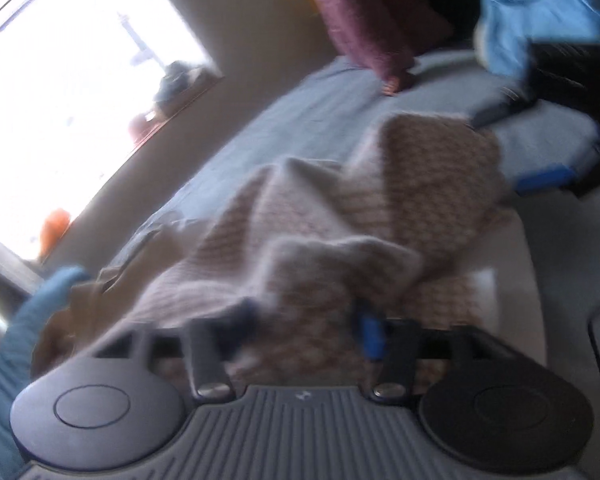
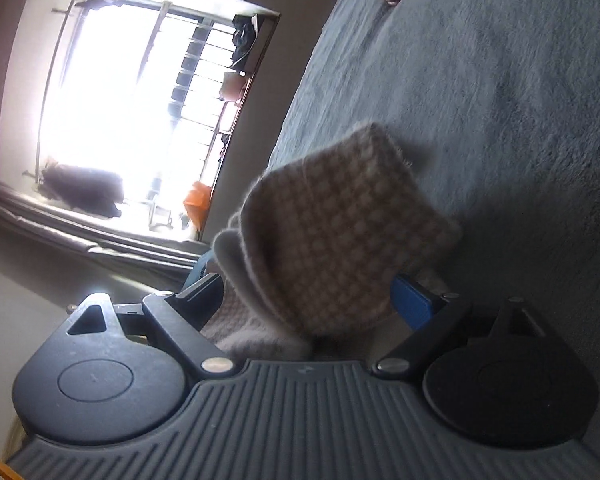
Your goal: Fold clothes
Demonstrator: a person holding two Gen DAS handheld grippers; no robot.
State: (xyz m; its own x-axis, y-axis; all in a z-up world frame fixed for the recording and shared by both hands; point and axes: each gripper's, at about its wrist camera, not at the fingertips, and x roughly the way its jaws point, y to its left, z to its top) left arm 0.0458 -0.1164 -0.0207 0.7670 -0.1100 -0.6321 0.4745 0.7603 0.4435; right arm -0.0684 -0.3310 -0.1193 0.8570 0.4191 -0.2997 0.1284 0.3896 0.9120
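**A:** So where's the garment at? From what I can see the checked beige knit (image 1: 340,216) is sprawled over the grey-blue bed cover (image 1: 300,120), running from the middle of the left wrist view down to the bottom, all rumpled.

**B:** Yep. In the right wrist view it's the same knit (image 2: 332,240), bunched into a fat fold in the centre of the frame and standing up off the bed cover (image 2: 500,120).

**A:** And the left hand-held gripper (image 1: 304,332)? Picture's pretty smeared.

**B:** Jaws are only partway apart, and the fabric lies right between the fingers (image 1: 366,332). Too blurry to say if the pads really pinch it, so I can't tell.

**A:** Right hand-held gripper (image 2: 316,300)?

**B:** That one's spread wide. The fold sits in the gap and brushes both fingers, but they look splayed around it, not squeezing.

**A:** Other stuff?

**B:** Bright window (image 2: 132,112) in the upper left of the right view. In the left view there's a purple cushion (image 1: 364,20) at the top and a light blue cloth (image 1: 540,16) at upper right, both well away from the knit.
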